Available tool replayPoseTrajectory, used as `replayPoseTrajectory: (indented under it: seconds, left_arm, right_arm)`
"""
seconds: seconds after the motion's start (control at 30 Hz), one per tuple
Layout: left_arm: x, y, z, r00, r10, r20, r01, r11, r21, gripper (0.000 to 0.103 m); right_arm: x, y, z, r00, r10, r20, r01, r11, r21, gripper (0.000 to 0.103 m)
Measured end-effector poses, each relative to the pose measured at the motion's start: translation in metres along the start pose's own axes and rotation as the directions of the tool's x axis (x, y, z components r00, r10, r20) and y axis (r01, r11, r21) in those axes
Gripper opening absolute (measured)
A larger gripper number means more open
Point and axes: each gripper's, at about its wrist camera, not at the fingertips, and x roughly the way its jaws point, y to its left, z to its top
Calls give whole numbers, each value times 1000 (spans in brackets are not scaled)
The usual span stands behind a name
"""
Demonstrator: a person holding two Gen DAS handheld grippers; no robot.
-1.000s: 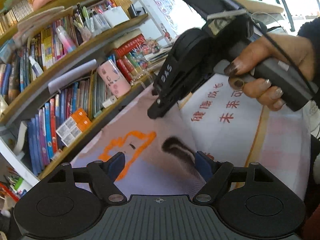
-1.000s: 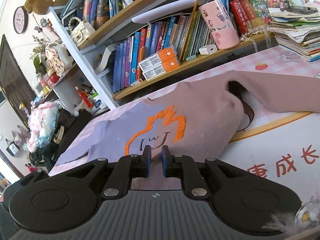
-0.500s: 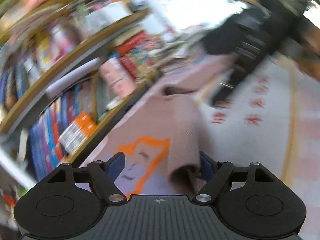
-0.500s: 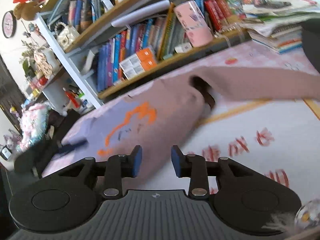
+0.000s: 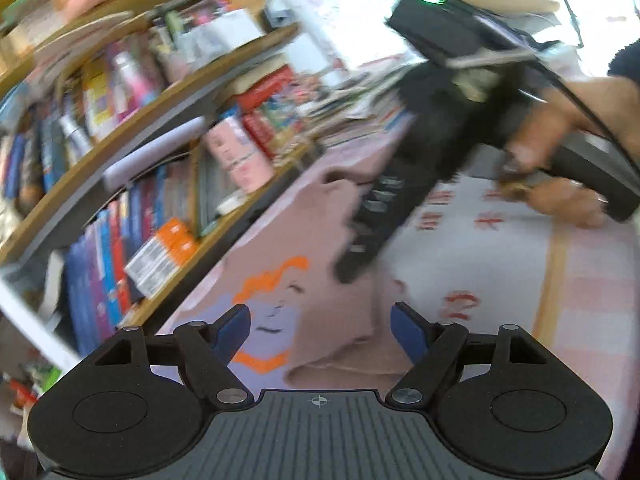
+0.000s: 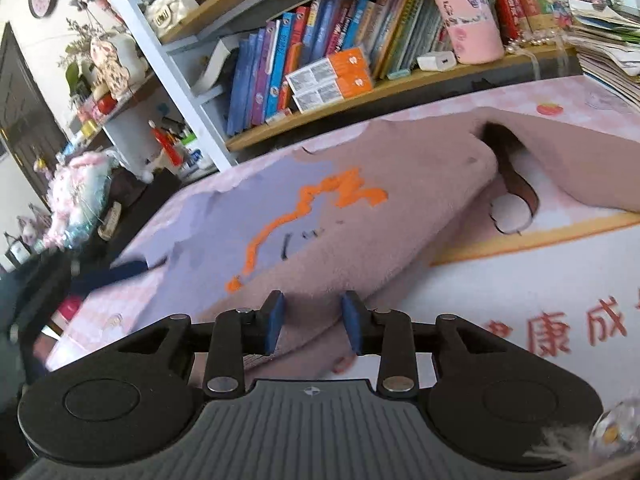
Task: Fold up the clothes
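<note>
A second ago my right tongs (image 6: 312, 320) were clamped on the sweater's (image 6: 400, 184) near edge; now they stand apart, the dusty-pink knit lying loose between the blue pads. My left tongs (image 5: 320, 326) are apart too, empty, hovering over the near hem. The sweater lies on the counter (image 6: 520, 280) below the bookshelf (image 6: 360, 80), one side turned over across the lilac panel and orange design (image 6: 312, 204), a sleeve trailing off to the far right. I judge that fold set down; the right sleeve likely wants folding next.
</note>
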Motion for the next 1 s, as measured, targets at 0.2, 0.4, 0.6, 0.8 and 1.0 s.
replayPoseTrajectory:
  seconds: [0.2,0.4,0.6,0.8,1.0]
  left_arm:
    - [29,-2,0,996,60,-70,-58,998,26,60]
    - [34,-1,-2,995,15,-100,-14,1000,13,13]
    - [-4,48,15,934,-304,189,356,838,-413,9]
    - [-20,30,11,776,-535,334,631,646,-430,24]
    - [-47,64,-48,950,-278,141,309,784,-539,53]
  right_arm:
    - [-19,-5,3,999,-3,32,3,1000,24,31]
    - [-47,-20,1,998,-11,68,7,997,71,49]
    - [-80,-39,3,987,-58,147,40,992,119,68]
    - [-108,-62,11,970,-135,205,96,978,186,76]
    - [-98,-62,-4,963,-230,139,214,969,120,75]
